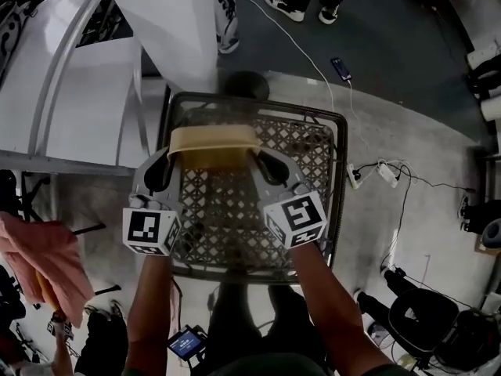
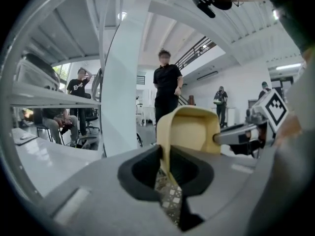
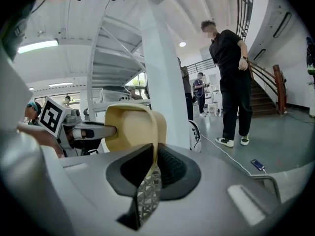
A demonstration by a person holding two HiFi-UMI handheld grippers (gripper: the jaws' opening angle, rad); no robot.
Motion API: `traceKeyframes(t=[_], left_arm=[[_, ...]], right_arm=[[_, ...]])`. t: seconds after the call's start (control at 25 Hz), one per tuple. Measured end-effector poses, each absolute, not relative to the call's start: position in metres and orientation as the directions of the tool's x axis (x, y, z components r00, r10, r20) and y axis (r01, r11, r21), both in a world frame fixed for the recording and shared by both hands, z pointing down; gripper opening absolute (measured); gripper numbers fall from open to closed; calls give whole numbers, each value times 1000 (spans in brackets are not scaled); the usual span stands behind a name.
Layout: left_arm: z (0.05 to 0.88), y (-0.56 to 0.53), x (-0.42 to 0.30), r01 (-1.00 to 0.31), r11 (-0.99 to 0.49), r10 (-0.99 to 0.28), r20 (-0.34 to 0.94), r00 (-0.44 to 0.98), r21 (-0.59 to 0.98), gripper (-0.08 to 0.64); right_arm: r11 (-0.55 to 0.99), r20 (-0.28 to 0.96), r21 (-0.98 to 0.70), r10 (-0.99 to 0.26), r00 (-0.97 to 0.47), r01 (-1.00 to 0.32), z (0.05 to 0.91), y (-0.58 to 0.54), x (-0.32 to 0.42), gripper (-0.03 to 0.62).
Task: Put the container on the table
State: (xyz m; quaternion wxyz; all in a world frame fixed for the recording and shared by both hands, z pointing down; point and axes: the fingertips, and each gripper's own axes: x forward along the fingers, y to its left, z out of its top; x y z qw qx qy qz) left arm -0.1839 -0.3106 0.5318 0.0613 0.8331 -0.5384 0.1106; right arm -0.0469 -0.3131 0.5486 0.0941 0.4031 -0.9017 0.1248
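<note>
Container (image 1: 213, 149): tan, open-topped, held over the far-left part of the wire basket (image 1: 338, 171).
Left gripper (image 1: 169, 160): jaws nearly closed, pinching the container's left wall.
Right gripper (image 1: 260, 161): jaws likewise clamped on its right wall.
White table (image 1: 70, 108): left of the basket rim.
White pillar (image 1: 168, 30): at the far side, by the table edge.
Floor (image 1: 423, 131): open on the right, with cables (image 1: 391, 175) lying across it.
</note>
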Motion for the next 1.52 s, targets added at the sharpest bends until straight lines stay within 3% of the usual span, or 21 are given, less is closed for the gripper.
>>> traceKeyframes(t=[0.64, 1.52], left_arm=[[686, -367, -214, -907, -411, -801, 436, 409, 96, 37], [767, -372, -225, -884, -409, -627, 635, 452, 226, 64]], right_arm=[[544, 416, -361, -633, -653, -757, 702, -365, -76, 29], [370, 577, -514, -519, -631, -774, 758, -384, -86, 38]])
